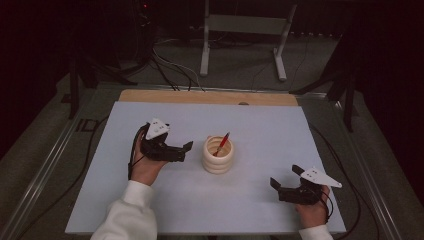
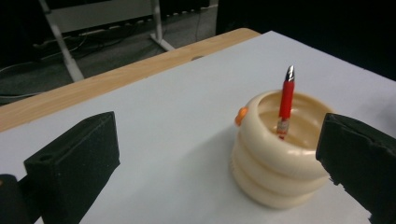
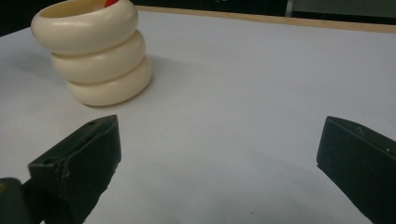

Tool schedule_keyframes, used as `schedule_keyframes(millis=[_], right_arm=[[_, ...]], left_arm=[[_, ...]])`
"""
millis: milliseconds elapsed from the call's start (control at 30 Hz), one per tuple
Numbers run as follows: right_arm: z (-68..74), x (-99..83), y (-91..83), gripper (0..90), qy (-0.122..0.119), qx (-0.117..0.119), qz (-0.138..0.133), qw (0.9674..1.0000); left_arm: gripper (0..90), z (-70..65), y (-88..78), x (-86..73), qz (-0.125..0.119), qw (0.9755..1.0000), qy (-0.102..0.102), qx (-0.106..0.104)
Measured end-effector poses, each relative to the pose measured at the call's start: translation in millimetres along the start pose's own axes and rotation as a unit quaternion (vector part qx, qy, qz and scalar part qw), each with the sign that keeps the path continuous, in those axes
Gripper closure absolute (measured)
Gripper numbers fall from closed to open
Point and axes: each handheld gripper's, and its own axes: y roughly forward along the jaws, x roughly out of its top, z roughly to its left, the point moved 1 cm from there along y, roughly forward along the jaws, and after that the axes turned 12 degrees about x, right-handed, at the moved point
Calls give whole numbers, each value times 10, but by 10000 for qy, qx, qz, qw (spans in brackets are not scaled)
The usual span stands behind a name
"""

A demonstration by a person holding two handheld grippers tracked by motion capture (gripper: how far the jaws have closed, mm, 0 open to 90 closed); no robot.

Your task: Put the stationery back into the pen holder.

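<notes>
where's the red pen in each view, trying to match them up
High view: the red pen leans inside the cream ringed holder near the middle of the white mat.
Left gripper view: it stands in the holder at right of centre, silver tip up.
Right gripper view: just a red sliver at the top edge, above the holder's rim.
Shared landmark: the cream ringed holder.
</notes>
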Motion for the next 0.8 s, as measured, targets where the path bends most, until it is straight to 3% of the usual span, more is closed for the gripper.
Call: schedule_keyframes(millis=[800], right_arm=[[15, -2, 5, 2, -16, 13, -15, 10000]], left_arm=[[2, 274, -315, -594, -50, 9989, -250, 388]])
